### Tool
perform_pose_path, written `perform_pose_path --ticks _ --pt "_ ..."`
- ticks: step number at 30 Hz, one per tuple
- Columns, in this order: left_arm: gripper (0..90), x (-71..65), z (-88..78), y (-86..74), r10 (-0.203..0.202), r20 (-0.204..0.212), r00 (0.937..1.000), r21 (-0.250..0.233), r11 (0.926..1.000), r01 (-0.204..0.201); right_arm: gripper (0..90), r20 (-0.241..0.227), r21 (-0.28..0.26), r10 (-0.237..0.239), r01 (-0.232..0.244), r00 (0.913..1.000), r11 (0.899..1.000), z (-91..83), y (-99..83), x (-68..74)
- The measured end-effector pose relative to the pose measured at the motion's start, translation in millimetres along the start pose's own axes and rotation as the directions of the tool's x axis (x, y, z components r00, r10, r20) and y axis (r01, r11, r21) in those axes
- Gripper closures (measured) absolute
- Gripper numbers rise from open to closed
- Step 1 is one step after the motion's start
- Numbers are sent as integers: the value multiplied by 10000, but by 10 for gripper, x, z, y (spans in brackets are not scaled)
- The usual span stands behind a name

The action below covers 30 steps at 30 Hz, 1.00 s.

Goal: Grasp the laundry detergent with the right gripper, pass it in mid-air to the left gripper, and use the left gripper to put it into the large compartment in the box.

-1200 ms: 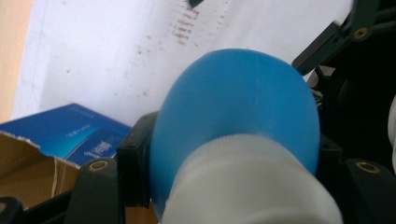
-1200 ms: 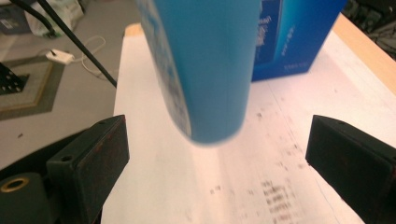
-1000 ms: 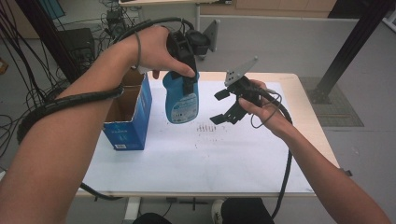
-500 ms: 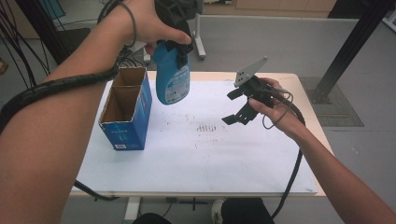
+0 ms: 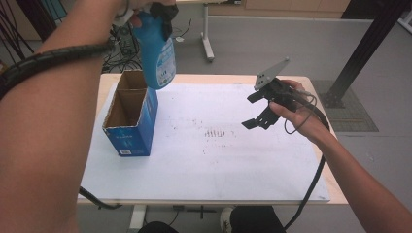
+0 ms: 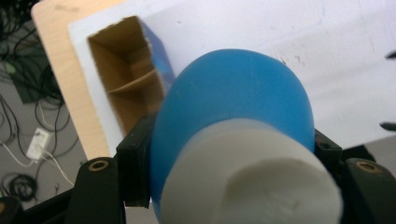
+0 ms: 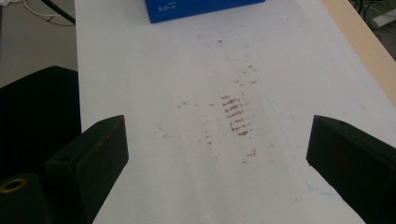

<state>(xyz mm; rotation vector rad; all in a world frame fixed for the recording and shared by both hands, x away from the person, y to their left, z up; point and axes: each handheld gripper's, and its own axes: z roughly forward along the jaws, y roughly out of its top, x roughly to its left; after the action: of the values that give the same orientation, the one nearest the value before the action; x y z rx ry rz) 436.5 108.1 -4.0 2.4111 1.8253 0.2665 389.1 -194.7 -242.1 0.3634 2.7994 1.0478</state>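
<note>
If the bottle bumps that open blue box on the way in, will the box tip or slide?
The blue box looks like thin cardboard, open-topped with a divider inside, so probably light and likely to slide. It stands tall and narrow on the white board, so a high knock may tip it. The bottle hangs above it in the left gripper.

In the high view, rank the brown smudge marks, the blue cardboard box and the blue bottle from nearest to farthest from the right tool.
1. Brown smudge marks: on the white sheet, just left of the right tool.
2. Blue cardboard box: open-topped, at the sheet's left edge.
3. Blue bottle: held up above the box's far end. Box and bottle are nearly level in distance.
</note>
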Motion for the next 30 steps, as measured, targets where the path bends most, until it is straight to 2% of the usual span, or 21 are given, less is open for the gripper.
perform_pose_path --ticks 1,2,3,5,6,8,9,11,12,13,14,16,17,18,19,20,21,22,30 --pt "361 0 0 0 0 0 10000 0 10000 0 54 36 17 -24 24 10000 10000 -10 -2 0" --pt "361 91 -43 8 -482 -57 9988 -13 9988 482 54 70 31 -54 54 10000 10000 -19 -5 0" --pt "361 141 -59 10 -727 -77 9973 -10 9974 727 54 101 90 -24 23 9999 10000 -30 -8 5" --pt "362 229 -78 10 -1142 -157 9933 -8 9935 1142 54 161 153 -78 75 9998 9999 -47 -16 5" --pt "362 229 -78 10 -1142 -157 9933 -8 9935 1142 54 188 189 -95 92 9998 9998 -55 -21 5" --pt "362 332 -89 0 -1645 -227 9861 -54 9864 1644 55 215 231 -108 103 9997 9997 -66 -28 3" --pt "362 412 -88 -15 -1992 -258 9796 -61 9800 1991 56 262 288 -89 81 9996 9996 -77 -40 0" --pt "361 513 -80 -43 -2432 -304 9695 -80 9700 2431 57 275 364 -87 77 9996 9993 -93 -57 -10" --pt "362 513 -80 -43 -2432 -304 9695 -80 9700 2431 57 275 364 -87 77 9996 9993 -93 -57 -10" --pt "361 580 -70 -65 -2688 -426 9623 -98 9632 2686 57 315 359 -34 23 9995 9994 -111 -73 -17" --pt "361 580 -70 -65 -2688 -426 9623 -98 9632 2686 57 315 359 -34 23 9995 9994 -111 -73 -17" --pt "362 656 -55 -92 -2961 -605 9532 -104 9551 2961 57 331 377 -7 -5 9995 9993 -128 -93 -33" --pt "362 656 -55 -92 -2961 -605 9532 -104 9551 2961 57 331 377 -7 -5 9995 9993 -128 -93 -33" --pt "362 679 -49 -100 -3055 -615 9502 -118 9521 3054 57 338 381 -1 -11 9994 9993 -132 -100 -37" --pt "362 723 -46 -116 -3235 -591 9444 -133 9462 3233 57 347 393 27 -40 9994 9992 -135 -106 -38" --pt "362 723 -46 -116 -3235 -591 9444 -133 9462 3233 57 347 393 27 -40 9994 9992 -135 -106 -38" --pt "362 753 -44 -128 -3394 -514 9392 -180 9406 3390 57 339 405 15 -29 9994 9992 -135 -112 -42" --pt "362 769 -44 -134 -3454 -471 9373 -198 9385 3448 57 350 409 24 -39 9994 9992 -136 -114 -43" --pt "362 809 -4 -143 -3656 -490 9295 -221 9308 3649 58 337 475 9 -25 9994 9989 -138 -133 -43"
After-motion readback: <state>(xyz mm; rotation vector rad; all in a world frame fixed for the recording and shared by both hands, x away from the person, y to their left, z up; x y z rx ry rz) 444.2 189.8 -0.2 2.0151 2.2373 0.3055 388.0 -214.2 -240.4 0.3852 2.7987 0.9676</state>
